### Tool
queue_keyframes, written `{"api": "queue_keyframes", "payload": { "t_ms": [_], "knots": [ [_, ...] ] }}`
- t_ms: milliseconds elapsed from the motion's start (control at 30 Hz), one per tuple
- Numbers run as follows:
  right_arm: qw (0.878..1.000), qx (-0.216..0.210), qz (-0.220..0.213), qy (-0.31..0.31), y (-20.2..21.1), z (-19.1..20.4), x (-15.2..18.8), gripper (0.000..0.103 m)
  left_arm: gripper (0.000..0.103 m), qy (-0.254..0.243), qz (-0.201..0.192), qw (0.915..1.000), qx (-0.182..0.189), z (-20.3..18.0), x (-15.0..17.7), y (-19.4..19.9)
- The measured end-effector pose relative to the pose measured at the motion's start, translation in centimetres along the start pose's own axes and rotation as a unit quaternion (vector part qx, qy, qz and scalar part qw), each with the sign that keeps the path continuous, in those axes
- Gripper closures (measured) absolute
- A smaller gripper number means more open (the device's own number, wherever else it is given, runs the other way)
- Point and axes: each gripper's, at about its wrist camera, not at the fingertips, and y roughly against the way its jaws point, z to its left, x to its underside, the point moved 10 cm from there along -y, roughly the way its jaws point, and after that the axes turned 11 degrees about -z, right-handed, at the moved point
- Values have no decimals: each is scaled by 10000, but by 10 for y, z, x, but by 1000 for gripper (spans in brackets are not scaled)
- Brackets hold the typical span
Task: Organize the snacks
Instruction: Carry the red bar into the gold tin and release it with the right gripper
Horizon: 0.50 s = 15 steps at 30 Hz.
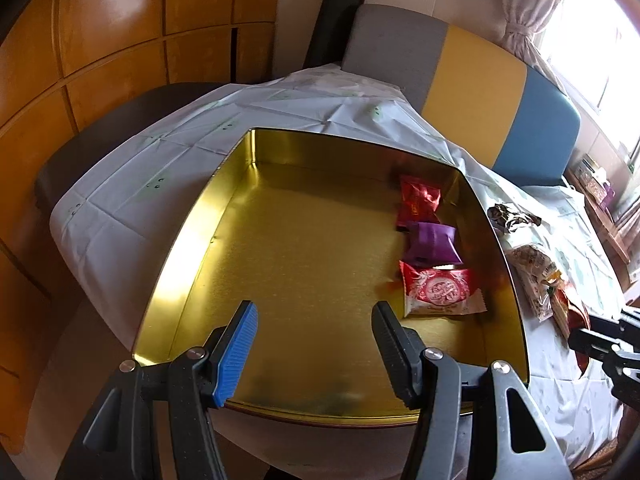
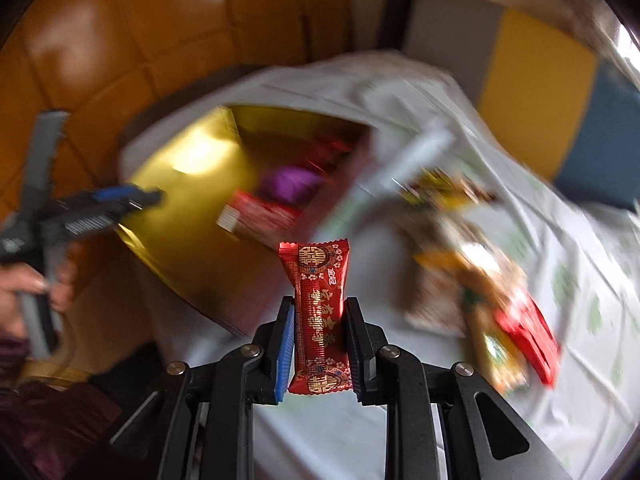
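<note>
- White tablecloth is spread under gold tin; three packets are lined inside.
- Red candy wrapper, likely light and crinkly, is pinched mid-body by right gripper.
- Left gripper is held wide, empty.

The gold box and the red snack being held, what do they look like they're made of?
Gold box: likely thin sheet metal, a tin, with a brushed, shiny floor that mirrors the light. Red snack in the right hand-held gripper: glossy printed plastic or foil film with crimped ends.

The right gripper clamps a red snack bar upright above the white cloth; the gold tin and loose snacks are blurred.
</note>
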Motion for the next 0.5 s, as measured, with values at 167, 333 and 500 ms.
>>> {"api": "queue_keyframes", "payload": {
  "t_ms": [167,333,500],
  "knots": [
    [9991,-328,88,246,-34,40,-21,79,43,55,-41,10000,-20,7,-1,3],
    [9979,-424,387,307,-65,55,-16,79,43,104,-12,9999,-67,16,2,2],
    [9958,-439,711,362,-88,61,-7,77,43,142,24,9999,-81,20,5,0]
  ]
}}
